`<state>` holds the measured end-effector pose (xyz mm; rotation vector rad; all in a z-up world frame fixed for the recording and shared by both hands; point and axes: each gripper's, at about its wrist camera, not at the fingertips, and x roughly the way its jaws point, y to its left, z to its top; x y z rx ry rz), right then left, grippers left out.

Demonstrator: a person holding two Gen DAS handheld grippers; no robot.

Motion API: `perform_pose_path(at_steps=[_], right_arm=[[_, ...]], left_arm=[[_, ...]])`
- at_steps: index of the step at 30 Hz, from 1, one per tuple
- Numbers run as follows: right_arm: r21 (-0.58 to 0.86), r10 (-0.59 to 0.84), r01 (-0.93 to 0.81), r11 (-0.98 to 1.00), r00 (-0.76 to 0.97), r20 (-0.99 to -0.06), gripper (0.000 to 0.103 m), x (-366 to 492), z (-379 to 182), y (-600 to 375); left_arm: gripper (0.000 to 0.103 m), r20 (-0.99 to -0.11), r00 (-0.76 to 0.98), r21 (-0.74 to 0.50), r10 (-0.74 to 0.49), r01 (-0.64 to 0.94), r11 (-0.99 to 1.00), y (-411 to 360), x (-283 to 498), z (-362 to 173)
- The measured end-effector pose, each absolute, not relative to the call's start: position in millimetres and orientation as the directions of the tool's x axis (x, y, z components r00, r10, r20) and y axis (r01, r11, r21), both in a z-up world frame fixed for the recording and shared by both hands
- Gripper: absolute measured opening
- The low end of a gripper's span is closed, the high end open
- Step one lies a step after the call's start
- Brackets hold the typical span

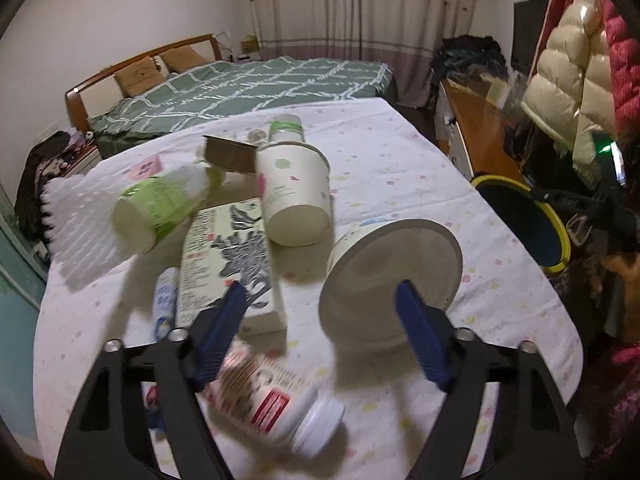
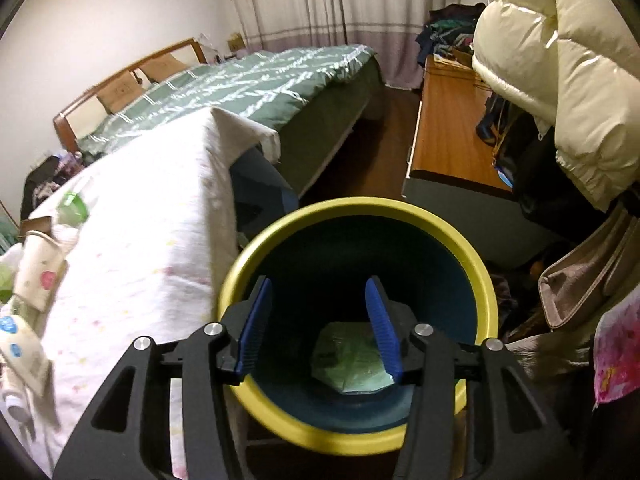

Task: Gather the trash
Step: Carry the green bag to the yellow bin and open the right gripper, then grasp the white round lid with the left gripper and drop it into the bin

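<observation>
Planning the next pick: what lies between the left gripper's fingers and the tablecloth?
In the left wrist view, the left gripper stands open over a white pill bottle lying on the tablecloth; a big paper cup lies just beyond.

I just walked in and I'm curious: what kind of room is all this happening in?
Most likely a bedroom in someone's home. There is a made bed with a green quilt, long curtains behind it, and puffy jackets hanging beside a wooden desk.

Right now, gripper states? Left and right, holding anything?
Left gripper: open, empty, over the table's clutter.
Right gripper: open, empty, above the yellow-rimmed bin.
</observation>
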<state>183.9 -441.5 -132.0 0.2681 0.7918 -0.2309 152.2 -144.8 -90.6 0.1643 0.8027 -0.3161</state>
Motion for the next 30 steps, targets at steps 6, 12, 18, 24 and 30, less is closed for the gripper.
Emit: perform_pose_path(at_steps=[6,12,18,24,30], right_arm=[[0.176,-0.082,0.286,0.942,0.704,-0.706,0.05,172.7,-120.9,-435.9],[0.211,-0.054,0.276,0.938,0.715,-0.697,0.051,162.8,-119.2,-430.6],[0.262,-0.026,0.271,0.926,0.739,-0.673,0.051,146.6,-116.7,-431.5],[0.271,-0.049,0.281,0.921,0.772,-0.634,0.051,121.2,-101.5,-438.1],[0.251,-0.096,0.307,0.918,0.786,-0.611,0.055,88.5,-93.1,-450.6]], left_arm=[[0.049,-0.749,0.624,0.021,-0.222,0.357,0.934,-154.5,171.5,-103.1],[0.014,-0.741,0.623,-0.001,-0.25,0.371,0.929,-156.5,172.7,-98.2],[0.006,-0.729,0.625,0.001,-0.28,0.41,0.912,-166.6,160.8,-86.6],[0.006,-0.697,0.627,-0.001,-0.348,0.484,0.875,-198.0,149.4,-62.8],[0.006,-0.688,0.59,-0.006,-0.422,0.577,0.817,-260.0,153.9,-50.2]])
